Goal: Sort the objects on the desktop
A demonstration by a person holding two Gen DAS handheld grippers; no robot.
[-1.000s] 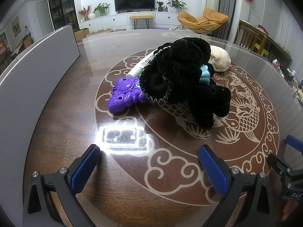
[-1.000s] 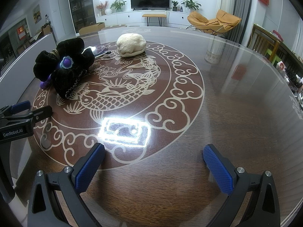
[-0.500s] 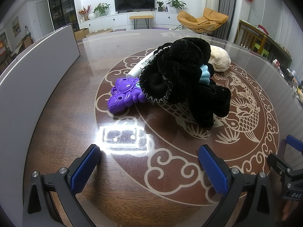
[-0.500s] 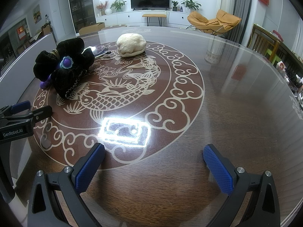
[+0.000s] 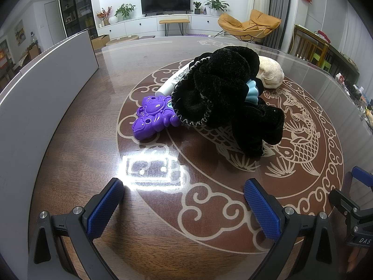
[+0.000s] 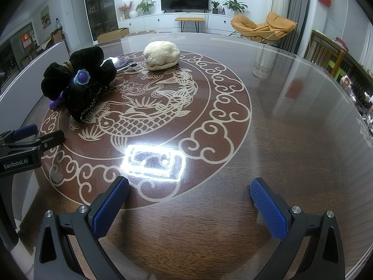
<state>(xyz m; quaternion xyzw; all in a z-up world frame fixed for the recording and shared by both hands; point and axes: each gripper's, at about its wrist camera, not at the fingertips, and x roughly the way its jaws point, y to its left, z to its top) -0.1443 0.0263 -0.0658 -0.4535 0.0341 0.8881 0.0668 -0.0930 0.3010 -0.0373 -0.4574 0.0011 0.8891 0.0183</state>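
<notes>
**Both grippers hovering with jaws spread, pile untouched**

Left wrist view: the left gripper (image 5: 184, 200) is hanging low over the table (image 5: 77, 144), pointing level toward the middle of the tabletop, its jaws spread wide and grasping nothing. The pile is sitting well ahead of the fingertips, apart from them. Taking the black scrunchie (image 5: 223, 98) as the landmark: the purple toy (image 5: 152, 119) is lying against its left side, touching it; the white tube (image 5: 172, 81) is poking out from behind it on the left; the cream knit (image 5: 271, 74) is resting just behind it on the right. A light-blue piece (image 5: 253, 93) is showing on the scrunchie's right flank. The right gripper (image 5: 356, 207) is edging into view at the far right, well to the right of the scrunchie.

Right wrist view: the right gripper (image 6: 190, 198) is likewise hovering low, jaws released and empty. The scrunchie (image 6: 79, 81) is sitting far ahead and to the left of the jaws. The knit (image 6: 162, 54) is lying behind and to the right of the scrunchie, apart from it. The left gripper (image 6: 35, 137) is showing at the left edge, nearer than the scrunchie.
</notes>
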